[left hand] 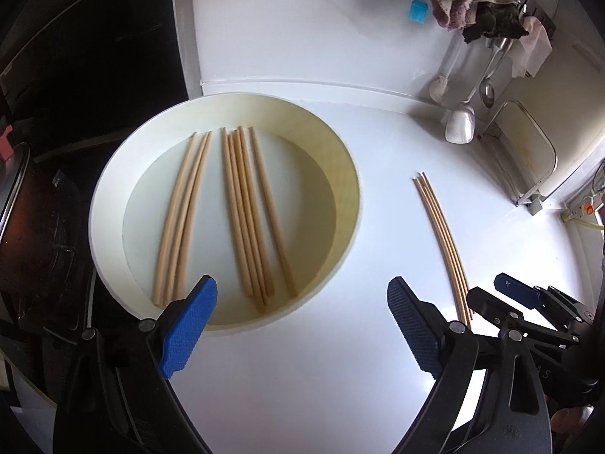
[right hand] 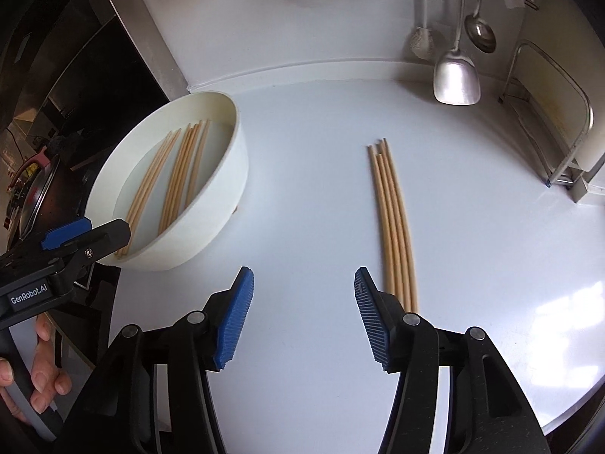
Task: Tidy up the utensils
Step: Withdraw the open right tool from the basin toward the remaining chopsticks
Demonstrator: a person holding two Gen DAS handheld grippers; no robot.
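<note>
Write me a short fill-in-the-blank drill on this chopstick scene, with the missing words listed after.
1. Most chopsticks lie inside the white ____.
2. The bundle of chopsticks on the counter holds ____ sticks.
3. Both the left gripper and the right gripper are ____ and hold nothing.
4. The metal spatula hangs beside a ____.

Missing words: bowl; four; open; ladle
</note>
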